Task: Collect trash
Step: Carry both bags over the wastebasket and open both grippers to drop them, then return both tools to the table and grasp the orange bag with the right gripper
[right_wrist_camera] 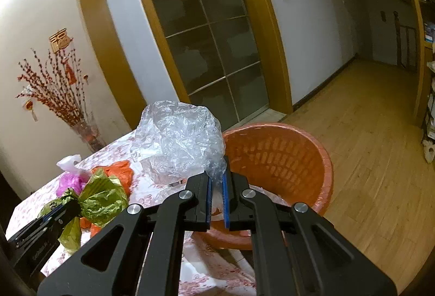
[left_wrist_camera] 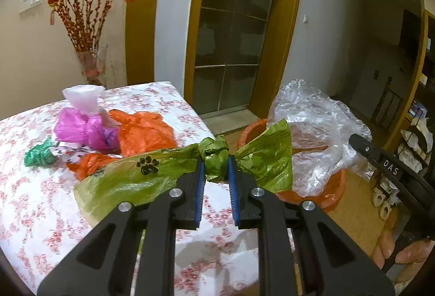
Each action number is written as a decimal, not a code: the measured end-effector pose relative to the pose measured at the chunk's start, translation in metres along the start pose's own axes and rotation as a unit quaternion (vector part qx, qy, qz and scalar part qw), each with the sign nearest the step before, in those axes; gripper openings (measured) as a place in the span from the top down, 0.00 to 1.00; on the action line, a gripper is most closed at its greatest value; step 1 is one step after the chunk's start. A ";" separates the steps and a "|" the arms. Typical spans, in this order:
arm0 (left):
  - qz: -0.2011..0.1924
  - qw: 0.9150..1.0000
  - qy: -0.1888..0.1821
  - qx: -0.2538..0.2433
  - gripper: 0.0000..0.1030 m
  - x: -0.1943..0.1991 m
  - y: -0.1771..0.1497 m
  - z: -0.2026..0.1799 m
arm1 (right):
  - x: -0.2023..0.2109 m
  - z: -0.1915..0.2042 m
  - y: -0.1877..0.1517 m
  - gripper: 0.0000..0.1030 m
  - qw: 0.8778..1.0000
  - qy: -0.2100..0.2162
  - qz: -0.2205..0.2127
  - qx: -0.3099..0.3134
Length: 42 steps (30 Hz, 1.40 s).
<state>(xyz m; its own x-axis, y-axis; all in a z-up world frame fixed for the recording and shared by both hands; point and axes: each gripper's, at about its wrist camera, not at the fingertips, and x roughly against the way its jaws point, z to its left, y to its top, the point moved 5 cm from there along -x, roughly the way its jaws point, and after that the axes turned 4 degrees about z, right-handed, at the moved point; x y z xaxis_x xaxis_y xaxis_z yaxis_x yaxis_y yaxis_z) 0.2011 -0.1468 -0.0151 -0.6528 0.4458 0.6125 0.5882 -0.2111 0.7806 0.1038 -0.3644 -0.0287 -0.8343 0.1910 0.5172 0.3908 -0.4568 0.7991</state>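
My left gripper (left_wrist_camera: 216,162) is shut on the knot of a green plastic bag (left_wrist_camera: 263,157) with a black paw print, held above the table's right edge. It also shows in the right wrist view (right_wrist_camera: 100,198). My right gripper (right_wrist_camera: 217,181) is shut on a crumpled clear plastic bag (right_wrist_camera: 179,138), held above the rim of an orange basket (right_wrist_camera: 299,149). In the left wrist view the clear bag (left_wrist_camera: 312,122) hangs over the basket (left_wrist_camera: 337,187). On the table lie an orange bag (left_wrist_camera: 146,130), a magenta bag (left_wrist_camera: 81,127), a white bag (left_wrist_camera: 81,97) and a small green bag (left_wrist_camera: 39,154).
The table has a white cloth with red flowers (left_wrist_camera: 40,214). A vase of red branches (left_wrist_camera: 89,65) stands by the wall behind it. A glass door in a wooden frame (left_wrist_camera: 231,37) is beyond. Wooden floor (right_wrist_camera: 367,160) lies right of the basket.
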 end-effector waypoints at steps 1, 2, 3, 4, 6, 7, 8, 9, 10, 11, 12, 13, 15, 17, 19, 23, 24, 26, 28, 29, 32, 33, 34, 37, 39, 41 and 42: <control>0.001 1.000 -0.002 -0.001 0.83 -0.003 0.000 -0.002 | -0.001 -0.002 0.000 0.93 1.000 -0.002 0.000 -0.002; 0.002 1.000 -0.004 -0.003 0.83 -0.005 0.001 -0.004 | -0.001 -0.005 0.001 0.93 1.000 -0.004 0.000 -0.005; 0.003 1.000 -0.005 -0.004 0.83 -0.007 0.001 -0.006 | -0.002 -0.007 0.001 0.93 1.000 -0.007 -0.001 -0.007; 0.004 1.000 -0.007 -0.006 0.83 -0.009 0.001 -0.009 | -0.003 -0.010 0.002 0.93 1.000 -0.009 -0.001 -0.009; 0.006 1.000 -0.011 -0.008 0.83 -0.014 0.003 -0.014 | -0.004 -0.013 0.002 0.93 1.000 -0.013 -0.002 -0.012; 0.007 1.000 -0.013 -0.009 0.83 -0.016 0.003 -0.016 | -0.005 -0.016 0.003 0.93 1.000 -0.016 -0.002 -0.014; 0.007 1.000 -0.016 -0.010 0.83 -0.019 0.003 -0.019 | -0.006 -0.018 0.003 0.93 1.000 -0.018 -0.003 -0.016; 0.009 1.000 -0.018 -0.011 0.83 -0.022 0.004 -0.022 | -0.007 -0.022 0.003 0.93 1.000 -0.021 -0.003 -0.018; 0.010 1.000 -0.020 -0.012 0.83 -0.025 0.004 -0.024 | -0.008 -0.025 0.004 0.93 1.000 -0.023 -0.003 -0.020; 0.010 1.000 -0.021 -0.013 0.83 -0.027 0.005 -0.027 | -0.009 -0.028 0.005 0.93 0.999 -0.027 -0.003 -0.023; 0.011 1.000 -0.024 -0.015 0.83 -0.031 0.005 -0.029 | -0.010 -0.031 0.005 0.93 0.999 -0.029 -0.003 -0.025; 0.012 0.999 -0.024 -0.016 0.83 -0.034 0.006 -0.032 | -0.011 -0.034 0.006 0.93 0.999 -0.032 -0.004 -0.028; 0.015 0.999 -0.029 -0.016 0.83 -0.040 0.006 -0.036 | -0.013 -0.039 0.007 0.93 0.999 -0.038 -0.005 -0.032; 0.018 0.999 -0.033 -0.018 0.83 -0.047 0.007 -0.043 | -0.016 -0.044 0.009 0.93 0.998 -0.047 -0.007 -0.038; 0.020 0.999 -0.037 -0.020 0.83 -0.054 0.008 -0.047 | -0.018 -0.049 0.011 0.93 0.998 -0.052 -0.008 -0.043; 0.024 0.998 -0.050 -0.021 0.83 -0.069 0.011 -0.056 | -0.025 -0.057 0.014 0.93 0.997 -0.065 -0.012 -0.050; 0.025 0.998 -0.053 -0.021 0.83 -0.073 0.011 -0.059 | -0.026 -0.059 0.015 0.93 0.996 -0.068 -0.012 -0.052; 0.030 0.998 -0.057 -0.022 0.83 -0.082 0.012 -0.064 | -0.030 -0.063 0.016 0.93 0.996 -0.074 -0.012 -0.058; 0.037 0.997 -0.063 -0.019 0.83 -0.092 0.012 -0.068 | -0.034 -0.066 0.016 0.92 0.995 -0.076 -0.009 -0.063; 0.040 0.997 -0.066 -0.018 0.82 -0.095 0.012 -0.070 | -0.036 -0.068 0.016 0.92 0.995 -0.077 -0.008 -0.065; 0.045 0.996 -0.070 -0.018 0.79 -0.105 0.011 -0.076 | -0.042 -0.073 0.015 0.85 0.994 -0.079 -0.001 -0.069; 0.047 0.996 -0.071 -0.020 0.76 -0.108 0.011 -0.077 | -0.044 -0.074 0.014 0.80 0.994 -0.081 0.002 -0.070; 0.050 0.996 -0.071 -0.021 0.74 -0.112 0.010 -0.079 | -0.045 -0.075 0.012 0.79 0.994 -0.081 0.005 -0.072; 0.060 0.995 -0.073 -0.019 0.64 -0.120 0.006 -0.079 | -0.047 -0.079 0.009 0.74 0.994 -0.084 0.010 -0.076; 0.063 0.995 -0.074 -0.017 0.58 -0.123 0.005 -0.078 | -0.046 -0.080 0.008 0.69 0.993 -0.087 0.011 -0.075; 0.064 0.995 -0.068 -0.019 0.55 -0.123 0.003 -0.075 | -0.044 -0.080 0.009 0.66 0.993 -0.090 0.008 -0.075; 0.063 0.996 -0.065 -0.018 0.54 -0.122 0.002 -0.074 | -0.044 -0.080 0.009 0.65 0.993 -0.091 0.007 -0.075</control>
<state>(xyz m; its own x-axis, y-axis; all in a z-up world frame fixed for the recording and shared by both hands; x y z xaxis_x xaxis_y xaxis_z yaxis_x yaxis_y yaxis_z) 0.2467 -0.2655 -0.0786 -0.5068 0.5215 0.6864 0.6421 -0.3030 0.7042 0.1128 -0.4463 -0.0684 -0.7403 0.3310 0.5851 0.3280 -0.5818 0.7442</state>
